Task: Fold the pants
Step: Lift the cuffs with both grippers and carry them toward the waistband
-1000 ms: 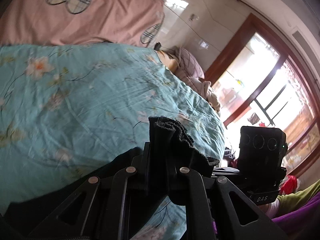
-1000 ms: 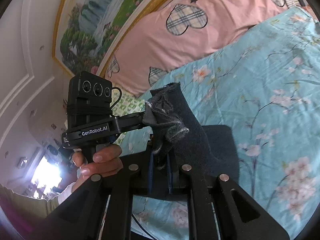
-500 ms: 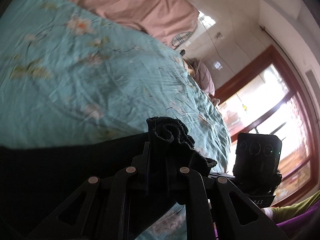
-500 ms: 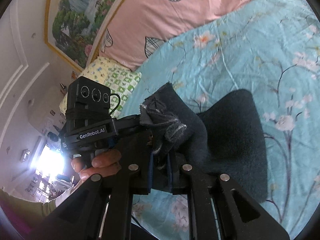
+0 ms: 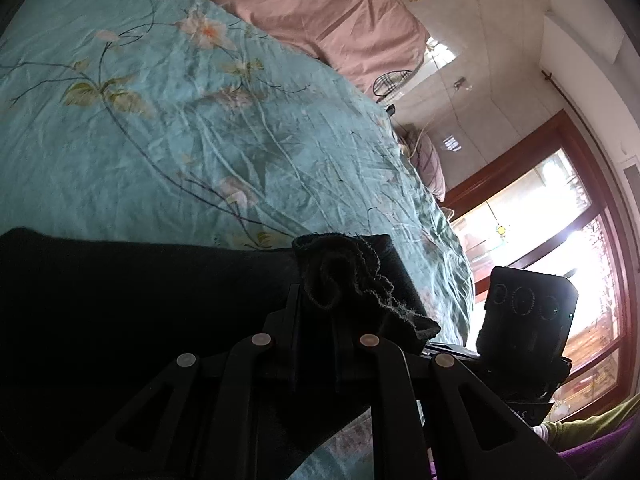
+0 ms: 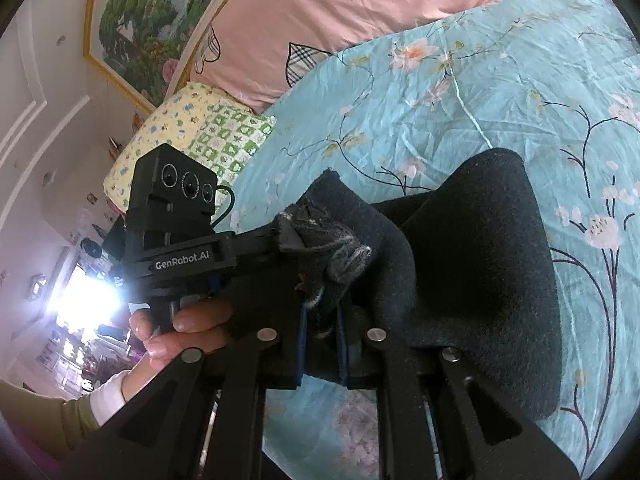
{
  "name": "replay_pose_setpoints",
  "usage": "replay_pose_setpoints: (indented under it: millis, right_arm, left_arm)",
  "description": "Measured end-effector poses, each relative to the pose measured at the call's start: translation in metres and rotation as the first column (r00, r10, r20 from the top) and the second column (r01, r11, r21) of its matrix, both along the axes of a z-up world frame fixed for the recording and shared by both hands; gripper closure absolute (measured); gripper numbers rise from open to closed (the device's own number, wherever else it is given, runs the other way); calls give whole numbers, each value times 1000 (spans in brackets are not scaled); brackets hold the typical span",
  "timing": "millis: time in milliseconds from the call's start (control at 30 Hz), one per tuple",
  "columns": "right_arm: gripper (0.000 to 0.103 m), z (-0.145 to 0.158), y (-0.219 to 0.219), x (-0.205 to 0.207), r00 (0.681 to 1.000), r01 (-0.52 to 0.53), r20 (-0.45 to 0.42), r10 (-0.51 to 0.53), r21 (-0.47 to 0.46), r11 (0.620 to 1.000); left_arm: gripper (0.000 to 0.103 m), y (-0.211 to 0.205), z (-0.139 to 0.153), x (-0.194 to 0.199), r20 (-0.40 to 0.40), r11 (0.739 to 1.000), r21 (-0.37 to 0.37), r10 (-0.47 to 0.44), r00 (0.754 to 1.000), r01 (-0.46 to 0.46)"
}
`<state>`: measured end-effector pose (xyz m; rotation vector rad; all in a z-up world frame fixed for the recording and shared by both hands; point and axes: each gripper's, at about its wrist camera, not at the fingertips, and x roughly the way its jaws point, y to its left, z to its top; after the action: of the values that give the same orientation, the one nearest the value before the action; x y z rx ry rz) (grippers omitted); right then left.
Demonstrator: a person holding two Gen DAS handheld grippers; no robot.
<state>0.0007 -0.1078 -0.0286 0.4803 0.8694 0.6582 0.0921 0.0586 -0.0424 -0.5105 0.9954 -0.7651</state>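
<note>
The dark fleece pants (image 6: pixel 480 272) lie partly on the turquoise floral bedspread (image 6: pixel 500 92). My right gripper (image 6: pixel 322 312) is shut on a bunched edge of the pants, with frayed cloth sticking up between its fingers. My left gripper (image 5: pixel 316 312) is shut on another bunched edge, and the pants (image 5: pixel 140 312) spread out dark to its left over the bedspread (image 5: pixel 160 128). The left gripper also shows in the right wrist view (image 6: pixel 280 240), close beside the right one, held by a hand.
Pink pillows with plaid hearts (image 6: pixel 340 12) lie at the head of the bed. A yellow-green patterned pillow (image 6: pixel 192 128) sits at the bed's left corner. A bright window with a wooden frame (image 5: pixel 560 216) stands beyond the bed's right edge.
Both grippers have come down toward the bed with the pants held. More of the pants now lies spread on the bedspread, and the bed surface looks closer in both views.
</note>
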Motion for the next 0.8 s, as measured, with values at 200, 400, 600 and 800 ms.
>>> replay_pose_setpoints:
  millis: [200,400,600,800]
  right_arm:
    - [84,-2,9,1,1000,-21,0,21,-42,999]
    - [58,3,27,-5,997,-64,28,67,-71,995]
    - [58,0,41,-9,993,-115,5,116,-65,991]
    - [58,10,49,-17,989,-142,25,144,-55,988]
  left_arm:
    - [91,17,-7,-5,-35,999,9,48,998,-48]
    - [88,33,-3,-18,-26,993,55,106,994,-104]
    - [82,53,3,-31,-27,980,72,190,981,-188]
    - [74,73,13,-49,-16,960,88,270,963,-267]
